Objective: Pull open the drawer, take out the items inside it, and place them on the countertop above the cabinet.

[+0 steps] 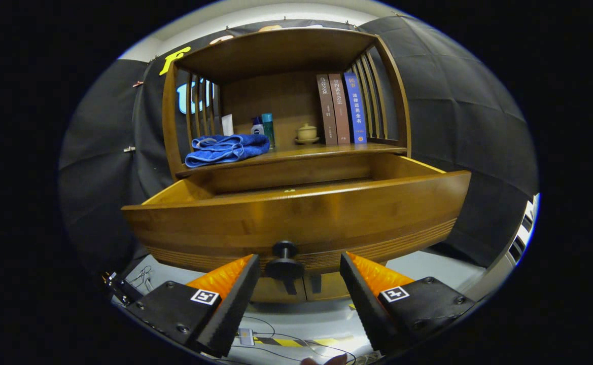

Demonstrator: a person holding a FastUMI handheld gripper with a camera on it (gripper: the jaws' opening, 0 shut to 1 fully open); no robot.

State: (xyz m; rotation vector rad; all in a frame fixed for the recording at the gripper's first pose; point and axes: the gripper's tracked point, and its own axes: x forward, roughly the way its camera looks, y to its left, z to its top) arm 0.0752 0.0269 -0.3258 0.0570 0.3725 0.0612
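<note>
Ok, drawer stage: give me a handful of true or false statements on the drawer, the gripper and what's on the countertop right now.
1. The drawer is pulled open. True.
2. The gripper is shut on the drawer knob. False: the fingers are spread, with the knob in the gap between them and neither finger pressing on it.
3. A blue towel lies on the countertop. True.
4. The three books lie flat in a stack. False: they stand upright, side by side.
5. A small lidded pot stands between the bottles and the books. True.
6. The gripper is carrying an item from the drawer. False: nothing is held.
</note>
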